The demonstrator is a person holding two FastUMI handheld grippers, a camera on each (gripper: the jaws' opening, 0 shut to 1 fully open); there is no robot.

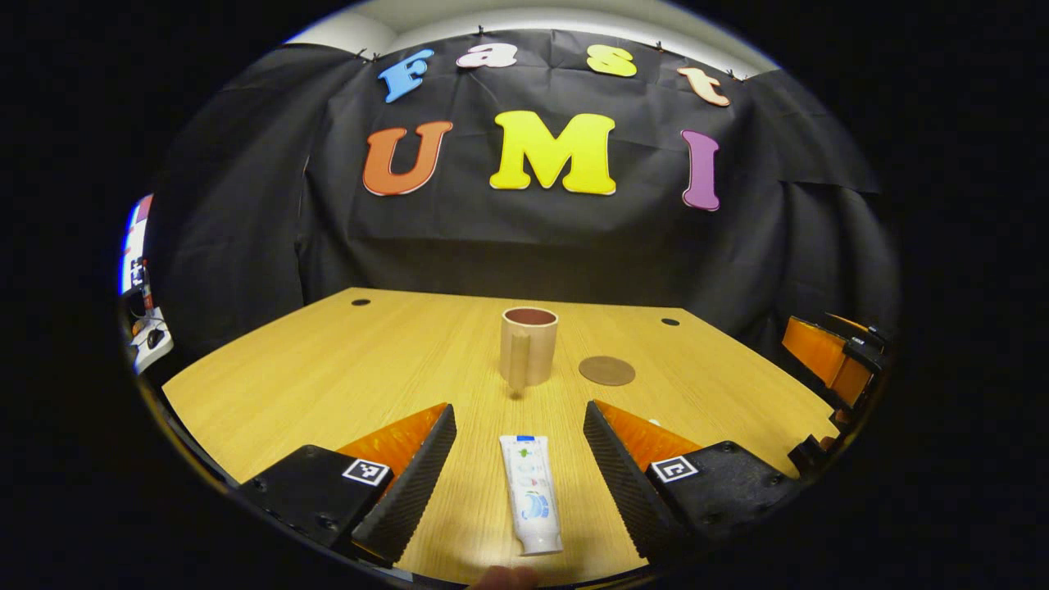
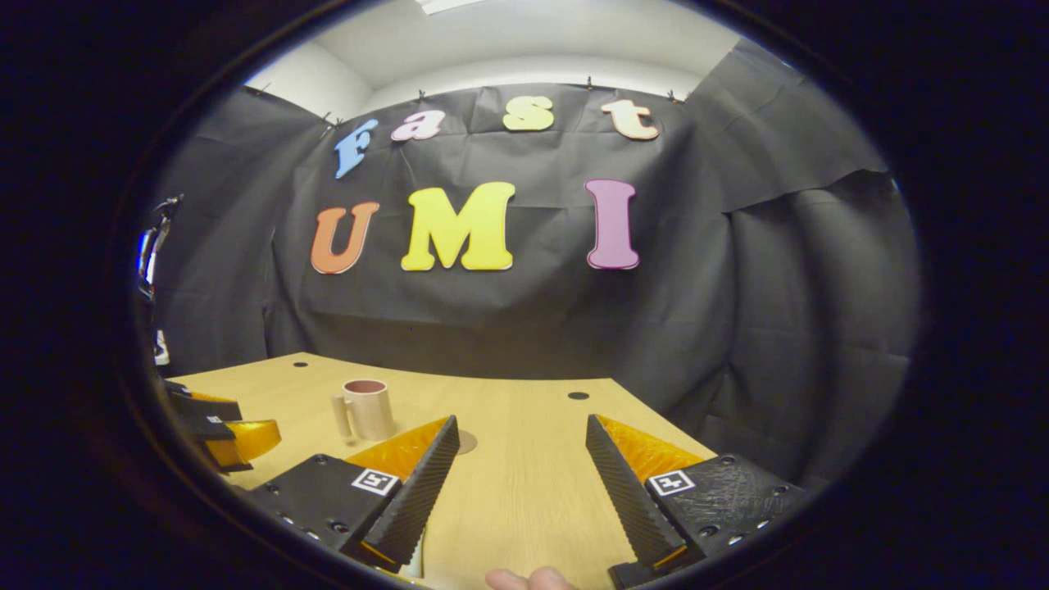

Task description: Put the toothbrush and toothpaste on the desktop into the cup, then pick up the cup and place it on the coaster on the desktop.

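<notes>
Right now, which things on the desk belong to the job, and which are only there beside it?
For the job:
- toothpaste, lying between the open left tool
- cup, upright, empty
- coaster, beside the cup

Not for the job:
- desk holes
- black cloth wall

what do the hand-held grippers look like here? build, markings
Both match. The left hand-held gripper and right hand-held gripper each have two wedge-shaped fingers with ribbed inner faces, translucent orange side panels, black bolted mounting blocks, and a square black-and-white fiducial tag on each block. No cables or sleeves visible.
</notes>
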